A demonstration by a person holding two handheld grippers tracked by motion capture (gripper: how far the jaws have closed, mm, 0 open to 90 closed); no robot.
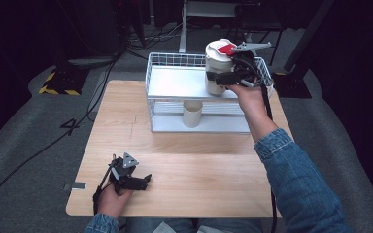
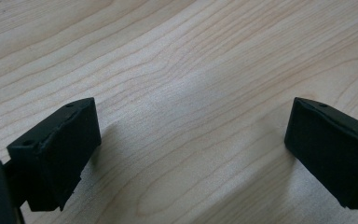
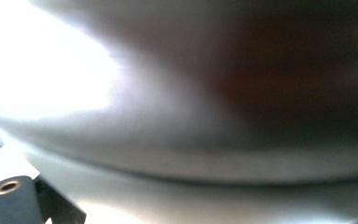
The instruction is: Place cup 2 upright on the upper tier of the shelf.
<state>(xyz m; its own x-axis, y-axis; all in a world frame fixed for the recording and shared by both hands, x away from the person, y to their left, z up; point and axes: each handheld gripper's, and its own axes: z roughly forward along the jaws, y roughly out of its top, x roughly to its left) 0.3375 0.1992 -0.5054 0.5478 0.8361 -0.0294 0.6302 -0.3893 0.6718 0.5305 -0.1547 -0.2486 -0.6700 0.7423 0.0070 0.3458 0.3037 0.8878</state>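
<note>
A white tub with a red-marked lid [image 1: 218, 57] stands on the right end of the top shelf of a white wire rack [image 1: 175, 83]. My right gripper [image 1: 222, 77] is shut on the tub's lower side, reaching in from the right. In the right gripper view the tub's pale wall [image 3: 177, 140] is blurred and very close, with one black finger [image 3: 9, 201] at the lower left. A beige cup [image 1: 192, 113] stands on the rack's lower shelf. My left gripper [image 1: 144, 181] rests low over the table's near left, open, with bare wood between its fingers [image 2: 58, 149].
The wooden table [image 1: 199, 155] carries the rack at its far edge. Cables and dark stands lie on the grey floor beyond. A black-and-yellow striped base [image 1: 58, 82] sits off the far left corner.
</note>
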